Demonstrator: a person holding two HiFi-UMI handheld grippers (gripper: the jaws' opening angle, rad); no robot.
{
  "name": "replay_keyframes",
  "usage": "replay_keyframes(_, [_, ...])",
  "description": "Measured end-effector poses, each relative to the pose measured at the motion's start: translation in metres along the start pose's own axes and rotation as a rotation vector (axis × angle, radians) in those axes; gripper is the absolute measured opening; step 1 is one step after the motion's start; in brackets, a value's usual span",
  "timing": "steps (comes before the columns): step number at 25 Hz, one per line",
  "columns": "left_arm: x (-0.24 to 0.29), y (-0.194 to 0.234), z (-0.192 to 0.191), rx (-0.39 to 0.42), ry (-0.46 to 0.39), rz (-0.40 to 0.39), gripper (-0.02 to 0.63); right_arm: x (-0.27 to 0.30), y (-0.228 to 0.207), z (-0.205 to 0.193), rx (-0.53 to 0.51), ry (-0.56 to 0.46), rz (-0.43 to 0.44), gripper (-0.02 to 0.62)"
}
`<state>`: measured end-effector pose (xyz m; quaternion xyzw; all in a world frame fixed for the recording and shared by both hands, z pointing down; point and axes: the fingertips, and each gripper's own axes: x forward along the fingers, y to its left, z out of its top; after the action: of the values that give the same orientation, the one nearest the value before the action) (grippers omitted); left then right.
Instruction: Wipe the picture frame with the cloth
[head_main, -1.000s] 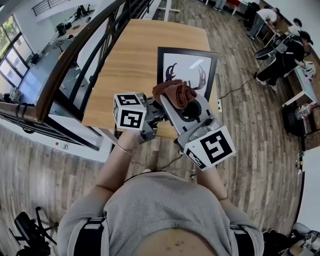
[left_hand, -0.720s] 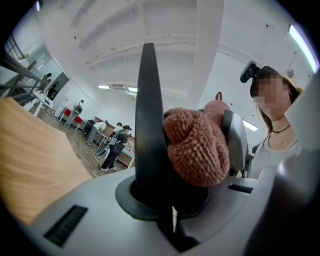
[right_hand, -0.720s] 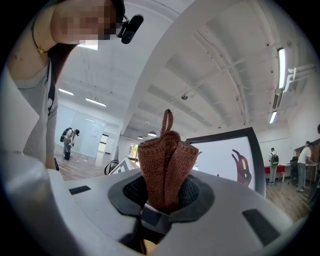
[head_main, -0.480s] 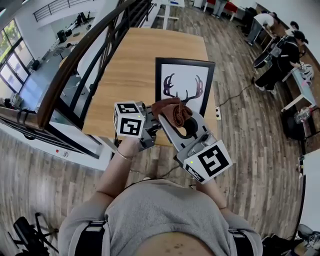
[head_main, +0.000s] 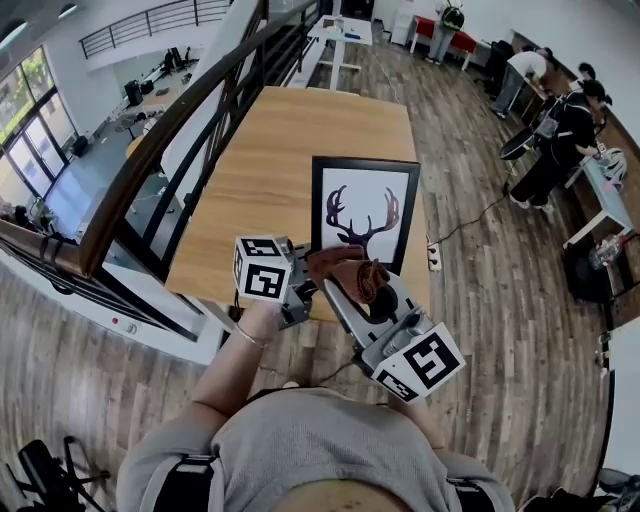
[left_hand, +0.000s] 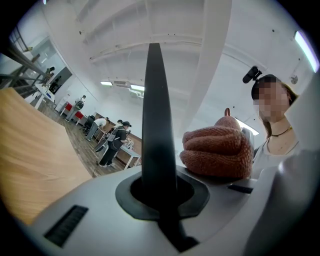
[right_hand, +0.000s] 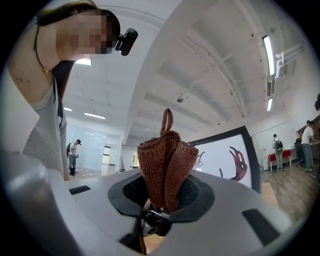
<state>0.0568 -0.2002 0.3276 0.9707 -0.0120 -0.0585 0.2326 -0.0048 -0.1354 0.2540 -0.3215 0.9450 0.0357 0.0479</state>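
Note:
The picture frame (head_main: 365, 215) lies flat on the wooden table (head_main: 270, 160); it has a black border and a white print of dark antlers. A bunched brown cloth (head_main: 348, 268) is clamped in my right gripper (head_main: 352, 288), just short of the frame's near edge. In the right gripper view the cloth (right_hand: 166, 165) rises folded from the shut jaws, with the picture frame (right_hand: 225, 155) behind it. My left gripper (head_main: 303, 287) is close beside the right one. Its jaws (left_hand: 152, 100) are shut with nothing in them, and the cloth (left_hand: 217, 150) shows to its right.
The table's near edge (head_main: 250, 300) runs just under both grippers. A dark stair railing (head_main: 150, 150) runs along the table's left side. Wood floor surrounds the table. People stand at desks (head_main: 560, 120) far to the right. A cable and socket (head_main: 433, 258) lie by the frame's right side.
Both grippers and the cloth have drawn back toward the table's near edge, so the cloth no longer overlaps the frame. The whole frame now shows.

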Motion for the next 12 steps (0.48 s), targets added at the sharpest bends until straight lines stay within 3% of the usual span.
replay_keyframes(7, [0.004, 0.003, 0.000, -0.046, -0.058, -0.003, 0.018, -0.023, 0.007, -0.015, 0.042, 0.035, 0.007, 0.097])
replay_keyframes(12, [0.024, -0.006, -0.013, -0.011, -0.036, 0.017, 0.018, -0.055, 0.004, -0.005, 0.067, 0.003, 0.027, 0.097])
